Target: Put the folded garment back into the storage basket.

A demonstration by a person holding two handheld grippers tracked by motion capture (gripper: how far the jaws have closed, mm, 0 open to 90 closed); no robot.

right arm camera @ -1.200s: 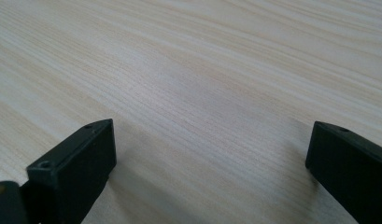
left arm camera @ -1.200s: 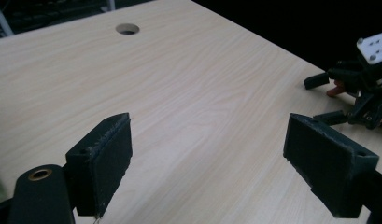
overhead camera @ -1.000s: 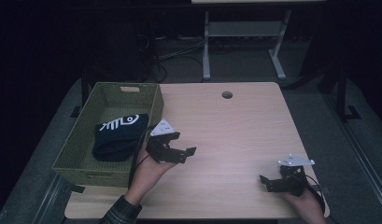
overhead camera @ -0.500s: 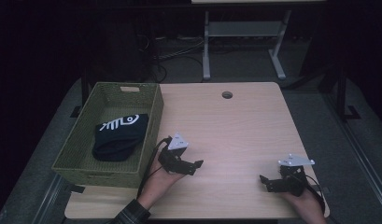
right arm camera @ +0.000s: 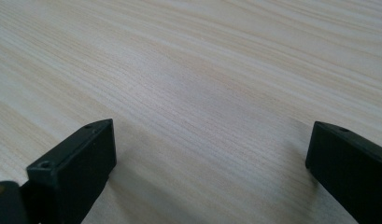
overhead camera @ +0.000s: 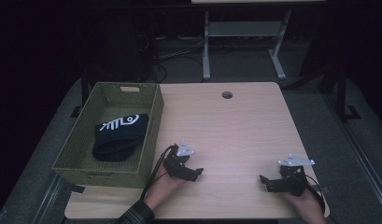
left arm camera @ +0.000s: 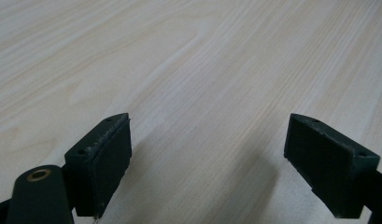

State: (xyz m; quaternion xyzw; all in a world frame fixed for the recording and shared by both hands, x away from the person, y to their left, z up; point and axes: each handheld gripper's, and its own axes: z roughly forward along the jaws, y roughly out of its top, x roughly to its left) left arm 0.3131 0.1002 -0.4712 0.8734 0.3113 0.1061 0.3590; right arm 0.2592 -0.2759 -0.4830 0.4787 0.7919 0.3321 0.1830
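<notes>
My left gripper (overhead camera: 194, 173) rests low on the wooden table (overhead camera: 226, 126) near its front edge, just right of the basket, with its jaws wide apart and nothing between them. In the left gripper view the left gripper (left arm camera: 207, 149) looks down at bare wood. My right gripper (overhead camera: 265, 183) sits at the front right of the table, open and empty too. The right gripper (right arm camera: 212, 163) has only wood grain between its jaws in its own view.
A green woven basket (overhead camera: 149, 135) stands on the table's left side and holds a folded black cloth with a white print (overhead camera: 118, 135). A round cable hole (overhead camera: 227, 94) lies near the far edge. A metal stand (overhead camera: 244, 42) is on the floor behind.
My left gripper has moved from beside the basket toward the table's front edge and dropped lower. The right gripper has stayed where it was.
</notes>
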